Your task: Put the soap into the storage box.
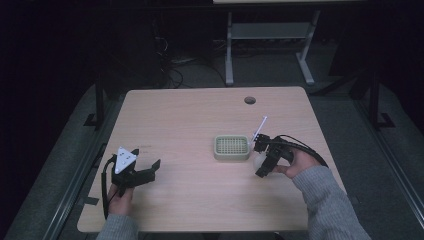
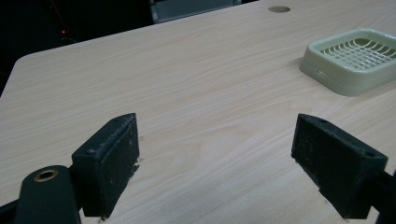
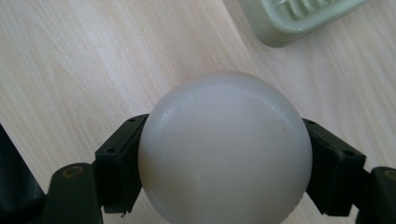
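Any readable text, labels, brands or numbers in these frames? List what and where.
None.
White ball, held in the right gripper: plain, no print.
Green slotted tray: no label that shows.
Left gripper, jaws wide apart: no markings on the pads.
Table: a faint dark mark near the left gripper in the high view, too small to read.

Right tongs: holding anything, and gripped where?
Yes. The right tongs hold a white ball, pads clamped on its two opposite sides around the widest part, beside the green basket. The left tongs are open, holding nothing.
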Demonstrator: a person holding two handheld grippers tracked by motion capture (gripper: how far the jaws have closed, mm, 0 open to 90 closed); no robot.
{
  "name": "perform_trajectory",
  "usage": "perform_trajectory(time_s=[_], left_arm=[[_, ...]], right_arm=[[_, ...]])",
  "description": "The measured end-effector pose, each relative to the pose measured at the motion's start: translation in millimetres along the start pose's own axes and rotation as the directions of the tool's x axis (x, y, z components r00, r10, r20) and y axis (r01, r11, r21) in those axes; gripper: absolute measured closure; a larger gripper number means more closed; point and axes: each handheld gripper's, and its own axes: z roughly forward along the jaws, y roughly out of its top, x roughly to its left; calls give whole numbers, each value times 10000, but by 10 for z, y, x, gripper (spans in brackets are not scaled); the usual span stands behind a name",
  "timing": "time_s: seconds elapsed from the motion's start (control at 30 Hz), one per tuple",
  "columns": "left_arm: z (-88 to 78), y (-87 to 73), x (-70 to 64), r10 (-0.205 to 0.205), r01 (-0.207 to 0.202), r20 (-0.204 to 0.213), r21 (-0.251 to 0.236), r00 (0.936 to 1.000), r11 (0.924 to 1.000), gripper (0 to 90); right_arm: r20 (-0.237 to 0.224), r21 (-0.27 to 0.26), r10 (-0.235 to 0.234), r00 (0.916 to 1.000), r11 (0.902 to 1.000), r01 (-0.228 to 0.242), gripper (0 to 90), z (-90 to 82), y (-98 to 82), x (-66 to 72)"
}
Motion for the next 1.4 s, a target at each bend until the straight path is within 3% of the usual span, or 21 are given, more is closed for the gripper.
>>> perform_trajectory(time_s=[0.63,1.4], left_arm=[[1,5,-15,54,-54,21,-31,10000,10000,148],[-5,10,-4,28,-28,2,-86,10000,10000,148]], right_arm=[[-63,-318,-250,9997,9992,247,235,-118,253,-40],[-117,-194,-457,9989,9988,454,235,-125,674,-163]])
